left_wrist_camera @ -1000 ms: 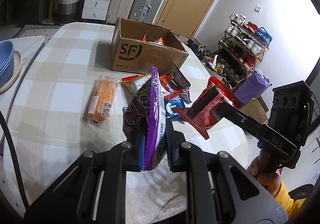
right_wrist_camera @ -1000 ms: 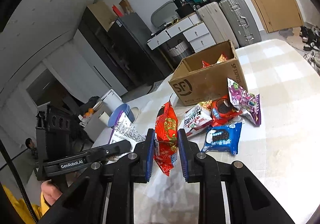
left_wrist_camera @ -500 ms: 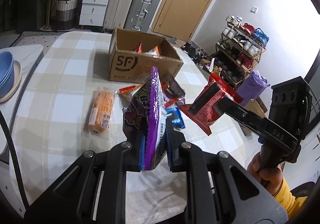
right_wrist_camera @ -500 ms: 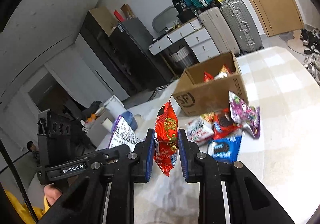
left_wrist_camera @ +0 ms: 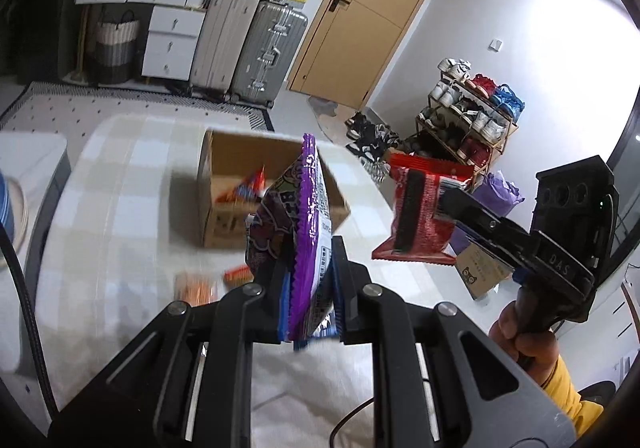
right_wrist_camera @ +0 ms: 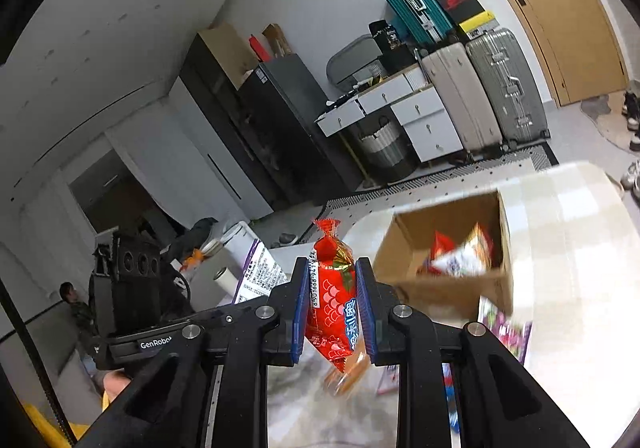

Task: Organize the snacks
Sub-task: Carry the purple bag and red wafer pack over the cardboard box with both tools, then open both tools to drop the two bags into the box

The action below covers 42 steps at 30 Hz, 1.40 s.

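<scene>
My left gripper (left_wrist_camera: 310, 288) is shut on a purple snack bag (left_wrist_camera: 298, 216), held upright above the checked table (left_wrist_camera: 120, 184). My right gripper (right_wrist_camera: 331, 300) is shut on a red snack packet (right_wrist_camera: 331, 296); the same red packet (left_wrist_camera: 420, 220) shows at the right of the left wrist view, level with the purple bag. The open cardboard box (left_wrist_camera: 224, 184) stands ahead on the table with a few snack packets (right_wrist_camera: 460, 256) inside. In the right wrist view the box (right_wrist_camera: 440, 288) sits just right of my fingers. Other snacks, an orange pack (left_wrist_camera: 192, 286) among them, lie blurred on the table below.
A blue bowl (left_wrist_camera: 6, 204) sits at the table's left edge. Suitcases (left_wrist_camera: 244, 48) and white drawers (left_wrist_camera: 168, 44) line the far wall, a shoe rack (left_wrist_camera: 472, 116) stands to the right. A purple packet (right_wrist_camera: 506, 328) lies by the box. A person's hand (left_wrist_camera: 524, 336) grips the right tool.
Both grippers have risen with their packets still clamped, and the table and loose snacks have dropped lower in view. The box now shows from higher up, with its inside visible.
</scene>
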Available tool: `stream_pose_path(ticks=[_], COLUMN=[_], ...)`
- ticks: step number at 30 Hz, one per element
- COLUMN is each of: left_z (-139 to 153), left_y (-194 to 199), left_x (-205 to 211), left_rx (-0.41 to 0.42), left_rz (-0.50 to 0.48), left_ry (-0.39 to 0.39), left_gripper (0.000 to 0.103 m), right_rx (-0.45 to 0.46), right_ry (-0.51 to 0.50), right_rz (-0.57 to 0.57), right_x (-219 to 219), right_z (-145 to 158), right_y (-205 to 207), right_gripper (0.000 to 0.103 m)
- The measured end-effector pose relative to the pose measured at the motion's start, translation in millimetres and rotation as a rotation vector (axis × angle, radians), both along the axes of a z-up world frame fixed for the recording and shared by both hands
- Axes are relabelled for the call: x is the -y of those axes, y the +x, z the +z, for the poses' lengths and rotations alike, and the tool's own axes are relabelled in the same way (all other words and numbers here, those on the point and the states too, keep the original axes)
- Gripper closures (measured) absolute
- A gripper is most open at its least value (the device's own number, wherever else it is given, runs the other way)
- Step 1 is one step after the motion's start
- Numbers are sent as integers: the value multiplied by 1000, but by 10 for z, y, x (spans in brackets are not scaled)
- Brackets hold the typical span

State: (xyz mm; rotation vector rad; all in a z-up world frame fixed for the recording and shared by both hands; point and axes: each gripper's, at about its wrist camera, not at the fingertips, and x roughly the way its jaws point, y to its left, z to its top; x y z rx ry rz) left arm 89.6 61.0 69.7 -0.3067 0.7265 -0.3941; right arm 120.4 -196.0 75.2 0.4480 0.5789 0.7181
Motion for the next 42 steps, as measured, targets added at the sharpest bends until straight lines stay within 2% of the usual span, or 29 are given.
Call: stream_pose_path(ticks=[4,7,9,15,24,32,42], left_z=[117,123,96,-55,-371,-702,-900], left_y=[390,736,944,1553,2353,2634,2806], left_x=[5,49,85,178,439,465,466], left_rx=[-4,-9,-18,-72,-113,-156,-179], left_rz=[-13,-6,-18,-17,-27,-24,-21], left_ry=[13,55,57,61,155,170,189], left_gripper=[90,90,90,90,90,90,89], right_rx=[-18,-29,-40,-86,-142,-178,-211], right_ry=[-1,-16,-24,-28,-66,-69,-97], right_rz=[7,1,-6,-24,-35,-30,-50], right_x=[-65,-119,-147,-164,-155,-158,-218], right_z=[44,26,-15,-207,-552,-769,-897], right_y=[356,639,834,1314,1769,1930,2008], right_gripper=[80,80,80,80,80,80,80])
